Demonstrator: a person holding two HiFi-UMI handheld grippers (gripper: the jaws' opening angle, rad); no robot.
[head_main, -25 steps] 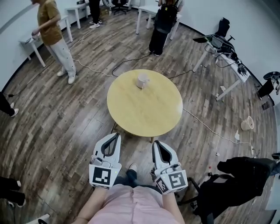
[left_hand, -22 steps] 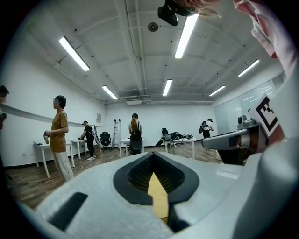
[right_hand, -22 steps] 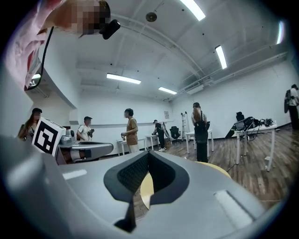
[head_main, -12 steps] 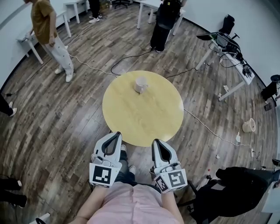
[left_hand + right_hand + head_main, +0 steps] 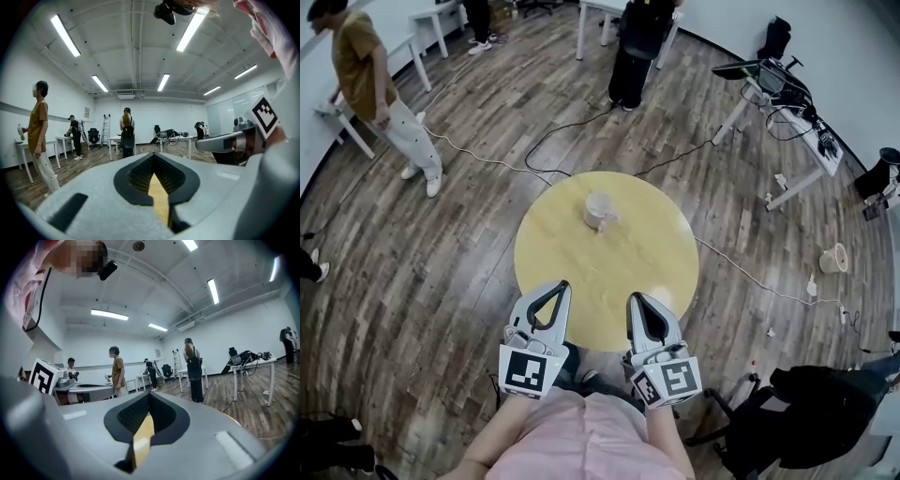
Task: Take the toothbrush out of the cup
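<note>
A pale cup (image 5: 600, 211) stands on the far half of the round yellow table (image 5: 656, 272) in the head view. Something small sits in the cup, too small to tell as a toothbrush. My left gripper (image 5: 560, 285) and right gripper (image 5: 635, 299) are held side by side over the table's near edge, both pointing at the cup and well short of it. Both are shut with nothing between the jaws. In the left gripper view the left gripper (image 5: 153, 154) shows its tips meeting, with the yellow tabletop below. The right gripper (image 5: 148, 393) looks the same in its own view.
A person in a brown shirt (image 5: 364, 80) stands far left by a white desk. Another person in black (image 5: 633, 47) stands at the back. Cables (image 5: 534, 141) run over the wood floor. A desk with gear (image 5: 773, 89) is at the right, and a black bag (image 5: 811, 408) at the lower right.
Both grippers and the head view have moved forward toward the table. The jaw tips, earlier over the floor, now hang over the table's near edge. Both grippers stay shut.
</note>
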